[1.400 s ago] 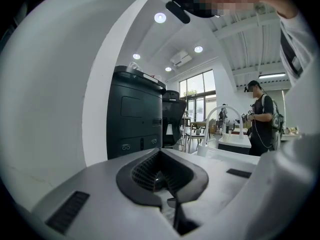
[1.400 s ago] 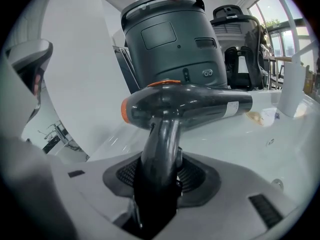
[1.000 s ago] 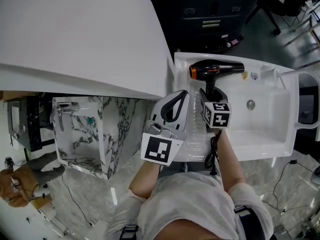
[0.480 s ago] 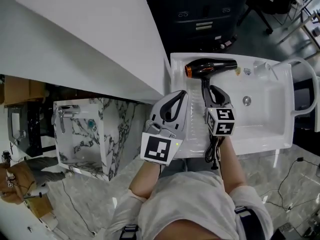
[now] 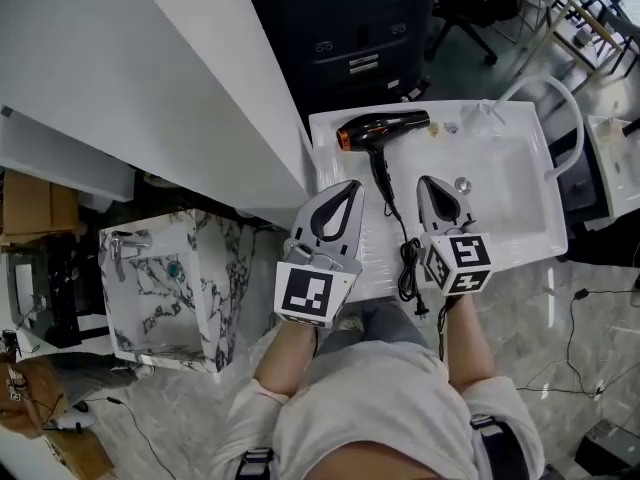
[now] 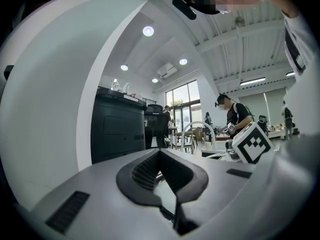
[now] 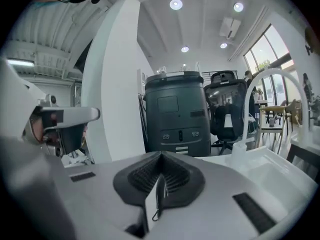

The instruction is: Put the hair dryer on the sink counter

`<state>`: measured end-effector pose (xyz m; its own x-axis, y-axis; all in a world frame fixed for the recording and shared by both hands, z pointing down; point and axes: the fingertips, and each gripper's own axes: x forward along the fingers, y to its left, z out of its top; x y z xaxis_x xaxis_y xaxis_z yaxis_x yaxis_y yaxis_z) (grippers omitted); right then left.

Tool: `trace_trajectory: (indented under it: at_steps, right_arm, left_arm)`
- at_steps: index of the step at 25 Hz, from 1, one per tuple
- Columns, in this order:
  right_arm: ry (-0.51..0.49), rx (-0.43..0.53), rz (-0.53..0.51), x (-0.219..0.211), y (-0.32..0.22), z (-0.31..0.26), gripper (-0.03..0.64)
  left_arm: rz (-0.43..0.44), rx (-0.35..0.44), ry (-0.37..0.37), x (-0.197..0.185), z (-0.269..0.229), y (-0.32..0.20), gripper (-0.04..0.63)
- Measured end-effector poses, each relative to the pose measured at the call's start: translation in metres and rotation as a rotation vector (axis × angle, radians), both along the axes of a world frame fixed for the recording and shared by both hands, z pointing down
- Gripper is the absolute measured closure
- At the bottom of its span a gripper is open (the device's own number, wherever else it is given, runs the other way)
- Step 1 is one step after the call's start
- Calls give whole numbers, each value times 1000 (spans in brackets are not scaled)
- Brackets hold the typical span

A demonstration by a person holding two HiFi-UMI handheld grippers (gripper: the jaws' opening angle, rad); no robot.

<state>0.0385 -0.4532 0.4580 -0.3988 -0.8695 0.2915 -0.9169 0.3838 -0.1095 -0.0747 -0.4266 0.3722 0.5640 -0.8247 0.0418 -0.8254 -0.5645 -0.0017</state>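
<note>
A black hair dryer (image 5: 385, 128) with an orange ring at its nozzle lies on its side on the white sink counter (image 5: 335, 153), at the back left beside the basin. Its black cord (image 5: 405, 263) trails toward me along the counter and bunches near the front edge. My right gripper (image 5: 433, 182) is over the basin's left rim, short of the dryer and apart from it, shut and empty (image 7: 160, 156). My left gripper (image 5: 349, 186) hovers at the counter's left edge, also shut with nothing in it (image 6: 160, 153).
The basin (image 5: 500, 183) with its drain fills the counter's right part, and a white curved faucet (image 5: 560, 103) arches at its far right. A white slanted panel (image 5: 150, 78) rises at left, a marble vanity (image 5: 170, 268) stands below it, and a black cabinet (image 5: 350, 28) is behind.
My right gripper has drawn back from the dryer's handle toward me and its jaws have shut empty. The dryer stays lying on the counter. My left gripper has kept its pose.
</note>
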Motion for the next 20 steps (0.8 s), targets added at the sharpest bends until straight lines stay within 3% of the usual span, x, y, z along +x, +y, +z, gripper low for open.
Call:
trace_trajectory:
  at_steps: [9,20]
  right_arm:
    - [20,121,72,40,89,-70,607]
    - [16,247,126,57,185,-126,607]
  left_arm:
    - [52,43,-10,11,-19,58,584]
    - [96,97,-7,16,-42,126,584]
